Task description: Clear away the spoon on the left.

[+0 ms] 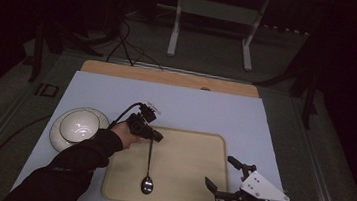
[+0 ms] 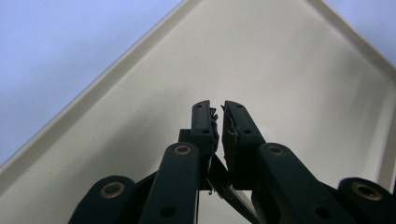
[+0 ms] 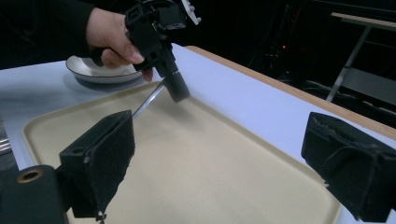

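One spoon (image 1: 148, 170) was in play, pinched by its handle end in the left gripper (image 1: 155, 137), whose jaws were pressed together on the metal — the bowl end rested low on the cream tray (image 1: 211, 149). The step in hand looked like laying the spoon down on that tray. The next move would likely call for lowering the handle until it lay flat, then spreading the jaws and lifting clear. The right gripper (image 1: 222, 174) hung at the tray's near right corner, its jaws spread wide and holding nothing. Counted: one spoon, one tray, one plate (image 1: 57, 135) (with one upturned white bowl (image 1: 79, 125) on it) — and two grippers.
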